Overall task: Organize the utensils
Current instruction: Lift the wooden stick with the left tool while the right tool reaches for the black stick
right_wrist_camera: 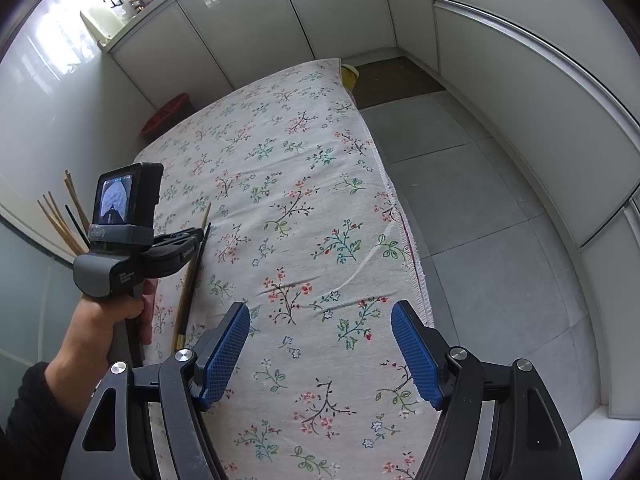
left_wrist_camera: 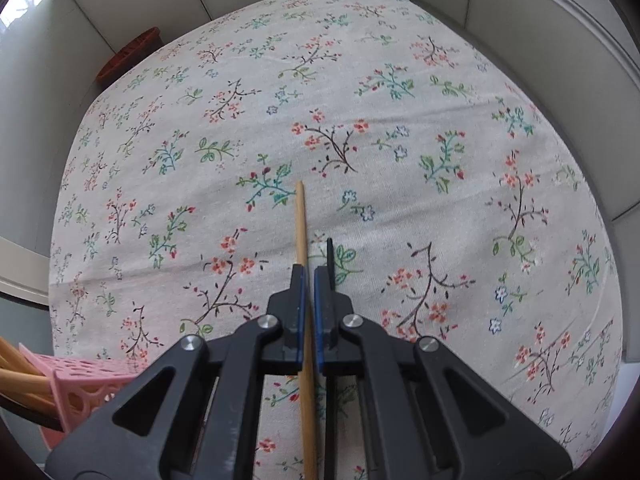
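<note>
My left gripper (left_wrist_camera: 309, 272) is shut on a wooden chopstick (left_wrist_camera: 301, 224) that points forward over the floral tablecloth (left_wrist_camera: 400, 160); a thin black chopstick tip (left_wrist_camera: 330, 256) shows by the right finger. In the right wrist view the left gripper (right_wrist_camera: 188, 240) holds the wooden chopstick (right_wrist_camera: 205, 216) and a dark chopstick (right_wrist_camera: 192, 280) at the table's left edge. My right gripper (right_wrist_camera: 320, 344) is open and empty above the cloth. A pink perforated holder (left_wrist_camera: 80, 380) with several wooden chopsticks (right_wrist_camera: 60, 220) stands at the left.
A red basket (right_wrist_camera: 168, 114) sits past the table's far left edge, also in the left wrist view (left_wrist_camera: 132, 54). White cabinets surround the table. A grey tiled floor (right_wrist_camera: 500, 240) lies to the right. A yellow container (right_wrist_camera: 349, 76) stands at the far corner.
</note>
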Action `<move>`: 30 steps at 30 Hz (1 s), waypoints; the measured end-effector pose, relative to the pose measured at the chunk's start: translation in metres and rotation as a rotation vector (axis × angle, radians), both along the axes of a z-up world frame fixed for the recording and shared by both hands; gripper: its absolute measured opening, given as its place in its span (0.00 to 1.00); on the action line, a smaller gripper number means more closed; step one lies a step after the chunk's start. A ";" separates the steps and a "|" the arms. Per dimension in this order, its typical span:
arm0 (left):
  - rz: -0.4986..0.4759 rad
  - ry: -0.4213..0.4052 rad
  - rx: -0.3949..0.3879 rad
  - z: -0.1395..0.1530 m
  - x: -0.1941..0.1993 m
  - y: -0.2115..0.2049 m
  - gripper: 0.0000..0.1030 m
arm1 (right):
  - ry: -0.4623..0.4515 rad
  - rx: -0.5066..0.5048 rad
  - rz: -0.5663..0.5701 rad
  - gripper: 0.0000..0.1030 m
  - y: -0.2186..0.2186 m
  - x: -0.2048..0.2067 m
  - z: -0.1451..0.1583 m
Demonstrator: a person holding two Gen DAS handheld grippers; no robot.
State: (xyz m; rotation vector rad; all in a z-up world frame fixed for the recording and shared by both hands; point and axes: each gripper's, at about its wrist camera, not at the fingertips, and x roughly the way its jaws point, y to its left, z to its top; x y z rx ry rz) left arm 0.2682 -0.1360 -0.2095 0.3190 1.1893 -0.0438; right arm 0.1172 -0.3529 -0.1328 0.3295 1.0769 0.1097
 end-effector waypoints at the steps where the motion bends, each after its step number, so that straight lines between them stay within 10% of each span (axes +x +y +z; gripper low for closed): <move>1: -0.004 0.005 0.001 0.000 0.000 -0.001 0.05 | -0.001 0.000 -0.002 0.72 0.000 0.000 0.000; 19: -0.058 0.112 -0.287 0.008 -0.061 -0.009 0.00 | -0.012 0.010 -0.028 0.72 -0.003 -0.004 0.005; 30: 0.052 0.009 -0.205 0.021 -0.031 0.015 0.12 | -0.006 0.044 -0.039 0.72 0.001 -0.006 0.005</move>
